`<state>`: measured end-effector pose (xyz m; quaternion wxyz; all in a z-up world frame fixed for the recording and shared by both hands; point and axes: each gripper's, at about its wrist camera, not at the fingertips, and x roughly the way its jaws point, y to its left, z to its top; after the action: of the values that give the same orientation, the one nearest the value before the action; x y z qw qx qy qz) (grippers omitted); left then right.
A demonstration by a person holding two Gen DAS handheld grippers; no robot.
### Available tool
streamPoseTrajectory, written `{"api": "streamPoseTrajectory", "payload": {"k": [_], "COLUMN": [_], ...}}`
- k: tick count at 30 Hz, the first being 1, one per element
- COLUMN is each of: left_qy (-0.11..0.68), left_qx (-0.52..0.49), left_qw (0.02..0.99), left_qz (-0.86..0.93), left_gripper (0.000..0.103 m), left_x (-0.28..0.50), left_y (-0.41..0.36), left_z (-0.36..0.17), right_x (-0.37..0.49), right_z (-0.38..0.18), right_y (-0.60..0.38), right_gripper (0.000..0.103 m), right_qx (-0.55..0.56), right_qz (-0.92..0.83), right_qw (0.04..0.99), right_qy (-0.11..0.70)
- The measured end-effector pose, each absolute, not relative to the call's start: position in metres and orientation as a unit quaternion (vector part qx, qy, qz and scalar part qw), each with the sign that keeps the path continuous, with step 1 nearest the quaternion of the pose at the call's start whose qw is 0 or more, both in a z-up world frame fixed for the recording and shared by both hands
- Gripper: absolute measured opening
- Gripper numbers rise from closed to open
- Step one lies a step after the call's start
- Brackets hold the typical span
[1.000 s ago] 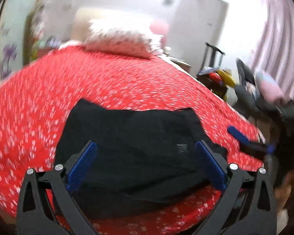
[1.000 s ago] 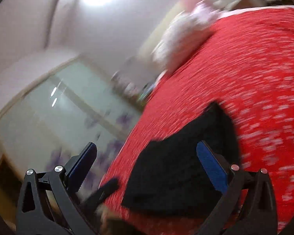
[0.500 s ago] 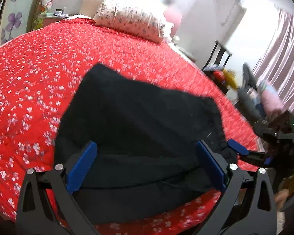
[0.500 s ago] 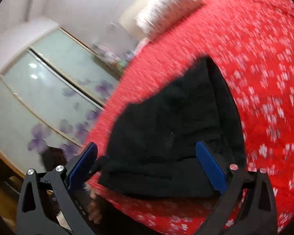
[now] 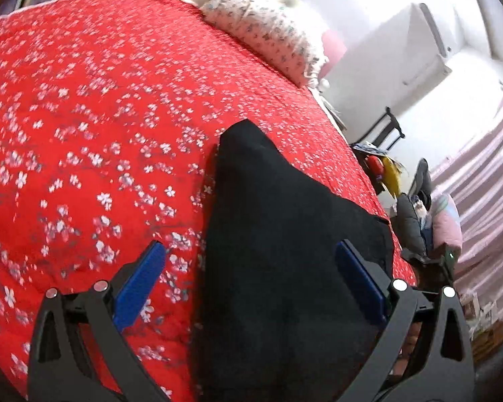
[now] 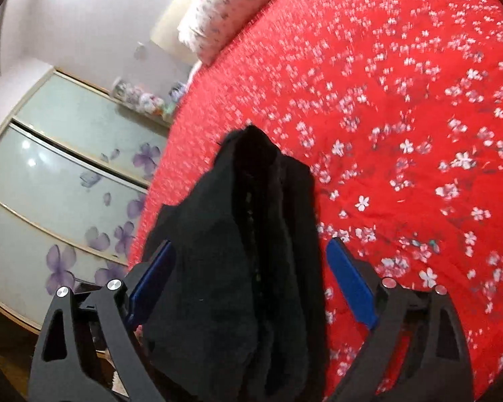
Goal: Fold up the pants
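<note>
The black pants (image 5: 285,251) lie folded in a flat stack near the front edge of the red flowered bedspread (image 5: 84,117). My left gripper (image 5: 251,281) is open, its blue pads low over the pants' left edge, one pad over the bedspread, one over the cloth. In the right wrist view the pants (image 6: 244,251) show layered folds running away from me. My right gripper (image 6: 251,284) is open, its jaws straddling the stack's near end. Neither gripper holds cloth.
A flowered pillow (image 5: 268,30) lies at the bed's head. A chair piled with clothes (image 5: 429,221) and pink curtains (image 5: 486,184) stand right of the bed. A wardrobe with purple-flowered glass doors (image 6: 67,184) stands on the other side.
Both grippers have come lower and closer to the pants and swung sideways. The pants now sit between each gripper's jaws. Both grippers stay open.
</note>
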<state>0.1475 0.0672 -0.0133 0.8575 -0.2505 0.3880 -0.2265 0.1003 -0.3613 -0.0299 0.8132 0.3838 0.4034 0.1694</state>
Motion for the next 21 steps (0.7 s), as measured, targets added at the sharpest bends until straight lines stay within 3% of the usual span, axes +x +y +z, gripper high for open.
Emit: {"api": "streamPoseTrajectory", "payload": {"k": [9, 12, 21], "left_qy": [0.386, 0.386, 0.383], "left_qx": [-0.196, -0.197, -0.206], "left_qw": [0.870, 0.870, 0.870], "left_qz": [-0.234, -0.234, -0.231], "left_gripper": [0.101, 0.101, 0.101], "left_x": [0.140, 0.139, 0.137], "left_y": [0.056, 0.057, 0.057], "left_z": [-0.014, -0.014, -0.014], "right_x": [0.096, 0.102, 0.093], "right_z": [-0.011, -0.023, 0.001], "right_y": [-0.323, -0.328, -0.307], "right_gripper": [0.094, 0.094, 0.092], "right_qx": [0.286, 0.311, 0.244], "right_qz": [0.198, 0.189, 0.221], "right_qw": [0.838, 0.825, 0.857], "right_qy": [0.420, 0.433, 0.396]}}
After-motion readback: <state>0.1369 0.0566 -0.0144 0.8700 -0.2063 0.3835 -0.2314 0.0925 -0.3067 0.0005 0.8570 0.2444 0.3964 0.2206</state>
